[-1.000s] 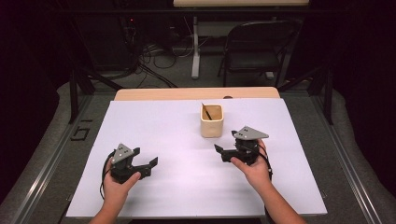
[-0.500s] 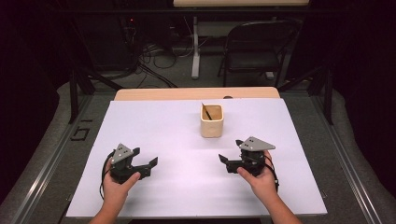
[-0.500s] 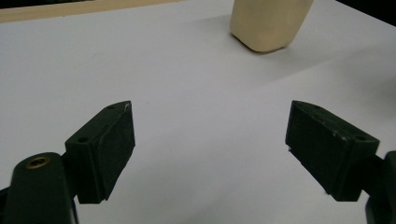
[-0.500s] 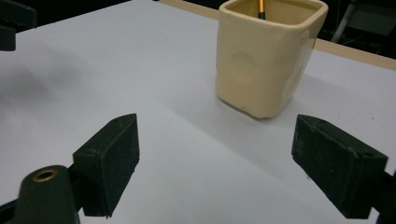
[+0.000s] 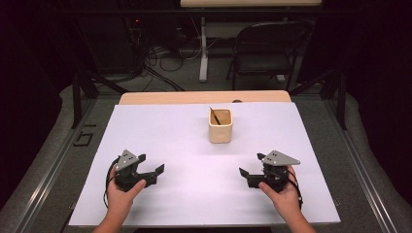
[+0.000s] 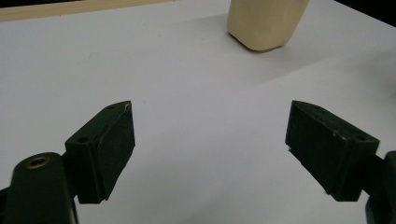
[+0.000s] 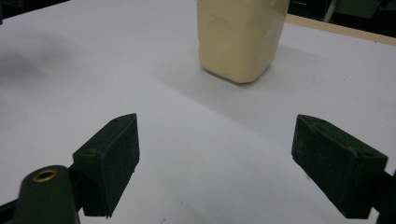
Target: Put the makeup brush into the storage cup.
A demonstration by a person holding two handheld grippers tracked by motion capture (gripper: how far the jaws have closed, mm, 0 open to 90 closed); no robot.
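Seen from the high view, a person's two hands rest at the near edge of a white-covered counter (image 5: 160, 131), each gripping a black two-jaw claw. The left claw (image 5: 151, 168) sits low at the near left with its jaws spread wide and nothing between them; the right claw (image 5: 251, 165), topped by a grey three-cornered plate, sits at the near right, also spread wide and empty. Between and beyond them, toward the far middle of the counter, a cream square cup (image 5: 220, 125) stands upright, well apart from both claws, with a thin dark stick (image 5: 214, 116) leaning inside it, possibly a brush or pencil, though it is too small to tell which. A strip of bare wood edges the far side of the counter, and a dark folding chair (image 5: 268, 51) stands on the floor beyond. In the left gripper view, the left claw (image 6: 210, 140) shows its two black jaws far apart over plain white surface, with the lower part of the cream square cup (image 6: 265, 23) ahead and to the right at the top of the frame. In the right gripper view, the right claw (image 7: 215, 151) holds its jaws equally wide over the white surface, the cream square cup (image 7: 239, 37) standing upright straight ahead, nearer than in the other gripper's view but not touched.
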